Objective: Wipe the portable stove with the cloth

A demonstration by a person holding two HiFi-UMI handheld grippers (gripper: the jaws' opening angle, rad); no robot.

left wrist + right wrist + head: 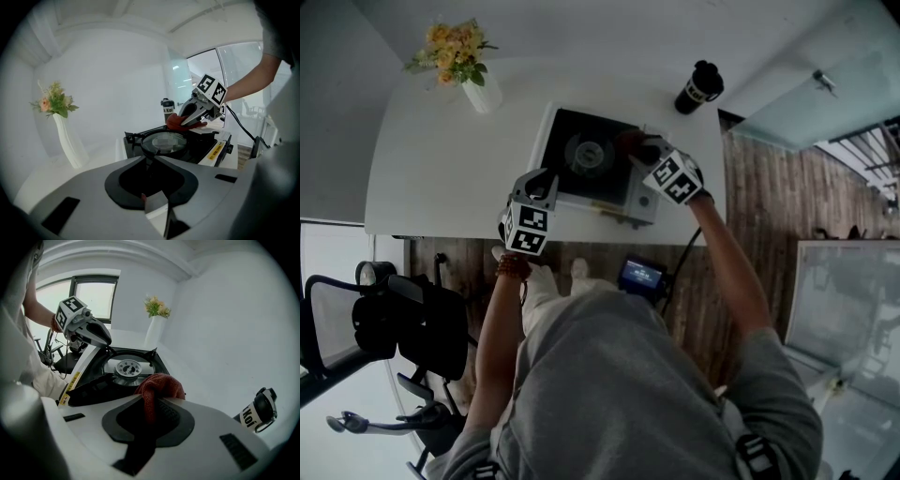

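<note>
The portable stove point(617, 199), black on top with a round burner point(585, 155), stands in the middle of the white table point(441, 178). My right gripper point(639, 150) is shut on a red cloth point(630, 142), which bunches out past the jaws point(159, 384) and rests on the stove's far right part, beside the burner point(125, 367). From the left gripper view the cloth point(175, 123) sits at the stove's back right. My left gripper point(546, 184) is at the stove's front left corner, its jaws nearly together on the stove's near edge point(152, 158).
A white vase of flowers point(471, 73) stands at the table's far left. A black bottle point(699, 86) stands at the far right. The table's near edge point(450, 232) is close to my body. An office chair point(394, 328) is at my left, and a small lit screen point(642, 275) lies under the table.
</note>
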